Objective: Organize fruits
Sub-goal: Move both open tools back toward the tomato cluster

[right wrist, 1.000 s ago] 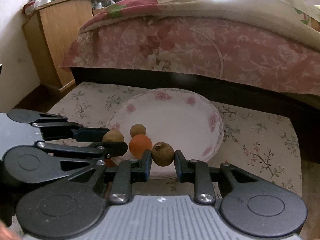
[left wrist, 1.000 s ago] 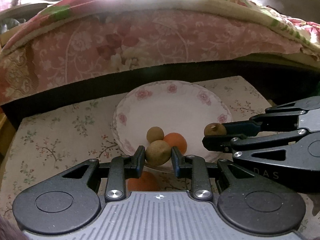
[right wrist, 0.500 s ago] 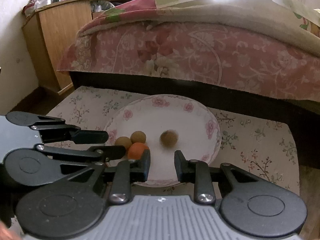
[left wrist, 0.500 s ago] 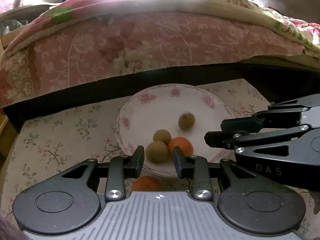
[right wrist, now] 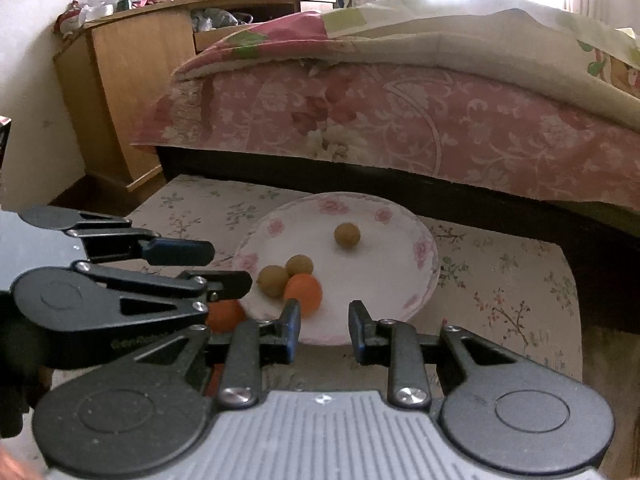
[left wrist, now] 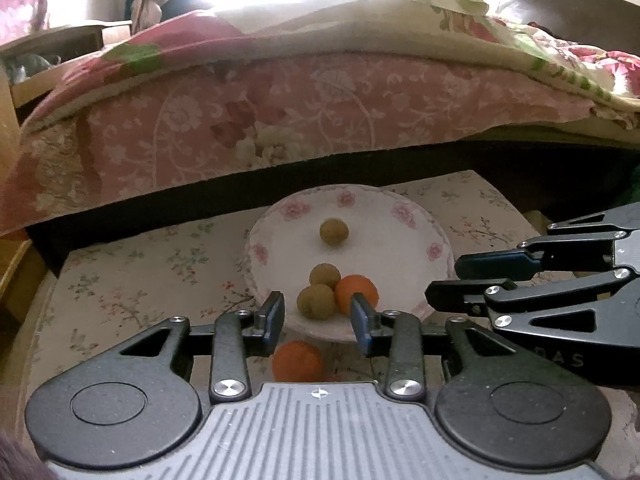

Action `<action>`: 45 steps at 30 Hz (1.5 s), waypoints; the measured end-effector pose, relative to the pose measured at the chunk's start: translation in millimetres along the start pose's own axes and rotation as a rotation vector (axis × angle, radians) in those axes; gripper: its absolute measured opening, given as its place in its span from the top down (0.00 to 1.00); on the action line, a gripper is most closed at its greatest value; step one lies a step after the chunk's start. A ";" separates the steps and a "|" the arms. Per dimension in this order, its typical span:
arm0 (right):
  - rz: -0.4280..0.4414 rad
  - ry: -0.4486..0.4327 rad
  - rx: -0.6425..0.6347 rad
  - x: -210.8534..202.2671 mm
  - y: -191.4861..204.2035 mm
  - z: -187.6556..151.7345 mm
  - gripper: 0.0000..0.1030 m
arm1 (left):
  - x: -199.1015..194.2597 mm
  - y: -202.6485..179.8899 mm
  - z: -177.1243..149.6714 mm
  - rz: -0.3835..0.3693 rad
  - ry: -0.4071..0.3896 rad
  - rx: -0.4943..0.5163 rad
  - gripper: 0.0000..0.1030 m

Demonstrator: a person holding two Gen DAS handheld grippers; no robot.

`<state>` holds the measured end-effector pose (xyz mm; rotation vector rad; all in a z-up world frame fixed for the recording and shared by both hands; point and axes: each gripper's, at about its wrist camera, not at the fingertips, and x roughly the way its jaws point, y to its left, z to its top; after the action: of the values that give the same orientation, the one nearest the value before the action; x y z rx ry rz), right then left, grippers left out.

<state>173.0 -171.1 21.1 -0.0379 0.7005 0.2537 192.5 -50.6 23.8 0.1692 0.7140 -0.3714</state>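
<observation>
Now: left gripper [left wrist: 318,316] wide, empty, before plate [left wrist: 416,240]; orange [left wrist: 297,361] beneath. Right gripper [right wrist: 324,322] wide, empty. Lettering "DAS" partly legible.

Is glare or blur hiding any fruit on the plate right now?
Left wrist view: the window behind the bed is blown out, but the plate, its three brown fruits and the orange read sharp; fisheye bends the edges. Right wrist view: the same glare at top right, the plate clear, and the loose orange half hidden behind the left gripper.
</observation>
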 end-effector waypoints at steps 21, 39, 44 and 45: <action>0.085 0.073 -0.012 -55.7 57.7 -54.0 0.74 | -77.4 0.5 -62.0 0.014 0.085 0.002 0.52; 0.134 0.158 -0.060 -39.3 75.6 -60.8 0.67 | -70.3 -4.5 -87.5 -0.055 0.195 0.065 0.50; 0.161 0.186 -0.047 -23.4 70.8 -59.5 0.67 | -60.5 4.2 -88.3 -0.070 0.209 0.039 0.49; 0.166 0.192 -0.048 -20.3 71.0 -58.9 0.67 | -59.7 6.0 -88.4 -0.068 0.209 0.035 0.49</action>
<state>103.5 -113.8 -7.3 -0.0508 0.8902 0.4300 99.8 -4.3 -2.2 0.2197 0.9217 -0.4359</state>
